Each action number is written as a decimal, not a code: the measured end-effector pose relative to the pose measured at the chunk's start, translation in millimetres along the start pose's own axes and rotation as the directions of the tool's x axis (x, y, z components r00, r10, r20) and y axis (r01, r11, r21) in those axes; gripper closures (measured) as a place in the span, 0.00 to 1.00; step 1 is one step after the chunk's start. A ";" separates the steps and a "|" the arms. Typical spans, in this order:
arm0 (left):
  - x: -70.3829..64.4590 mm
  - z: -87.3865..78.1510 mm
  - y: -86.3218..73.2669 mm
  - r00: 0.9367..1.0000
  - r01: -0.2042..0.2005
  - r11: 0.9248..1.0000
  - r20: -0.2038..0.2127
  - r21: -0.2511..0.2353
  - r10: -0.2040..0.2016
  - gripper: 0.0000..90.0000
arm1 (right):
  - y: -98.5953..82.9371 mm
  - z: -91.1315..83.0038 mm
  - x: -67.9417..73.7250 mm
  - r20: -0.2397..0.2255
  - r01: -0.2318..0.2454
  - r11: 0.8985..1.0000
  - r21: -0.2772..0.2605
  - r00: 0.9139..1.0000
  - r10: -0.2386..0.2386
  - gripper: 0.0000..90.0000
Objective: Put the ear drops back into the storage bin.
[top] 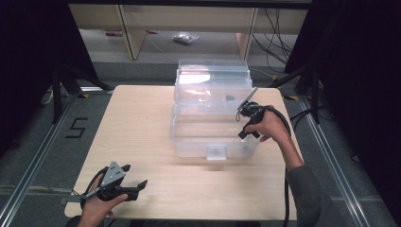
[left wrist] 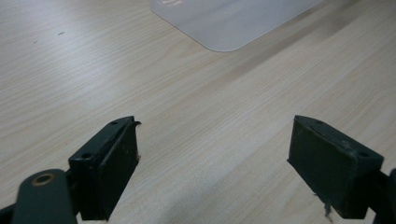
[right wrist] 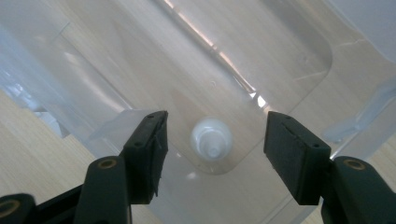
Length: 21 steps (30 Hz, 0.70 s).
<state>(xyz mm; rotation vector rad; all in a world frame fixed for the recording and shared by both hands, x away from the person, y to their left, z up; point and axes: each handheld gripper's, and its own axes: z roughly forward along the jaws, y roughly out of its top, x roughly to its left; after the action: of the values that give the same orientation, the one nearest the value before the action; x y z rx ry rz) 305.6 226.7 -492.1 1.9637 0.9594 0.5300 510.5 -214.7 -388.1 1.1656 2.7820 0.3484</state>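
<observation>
currently positioned over near right corner of clear plastic box (top: 213, 127): right tool (top: 248, 124), jaws apart, gripping nothing. visible between those jaws in right gripper view, down inside box (right wrist: 299, 56): small white bottle (right wrist: 211, 139), upright, cap toward camera, close to a rounded corner of box floor. box placed at centre of table (top: 142, 142), lid raised at far side. held low above near left part of table (left wrist: 140, 70): left tool (top: 126, 180), jaws spread wide, empty, well apart from box, pointing toward box corner (left wrist: 224, 28).
</observation>
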 end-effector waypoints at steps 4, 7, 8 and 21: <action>-0.3 -0.3 0.0 1.000 -0.001 1.000 -0.003 0.000 0.001 0.17 | -1.3 -3.6 0.4 0.003 -0.003 1.000 -0.014 1.000 0.003 0.44; -0.2 -0.4 0.0 1.000 -0.001 1.000 -0.004 0.000 0.001 0.17 | -2.7 -6.8 1.2 0.003 -0.001 0.999 -0.035 1.000 0.001 0.41; -0.2 -0.3 0.1 1.000 0.000 1.000 -0.004 0.000 0.000 0.17 | -2.8 -8.5 2.0 0.000 -0.011 0.999 -0.037 1.000 0.011 0.41; -0.3 -0.3 0.1 1.000 0.000 1.000 -0.003 -0.004 0.000 0.17 | -9.1 -21.5 4.5 -0.003 -0.011 0.996 -0.092 1.000 0.010 0.37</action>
<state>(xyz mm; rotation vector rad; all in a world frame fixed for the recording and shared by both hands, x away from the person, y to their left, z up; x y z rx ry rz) 305.3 226.5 -491.9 1.9596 0.9591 0.5346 497.1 -221.3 -369.6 1.1599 2.7309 0.4740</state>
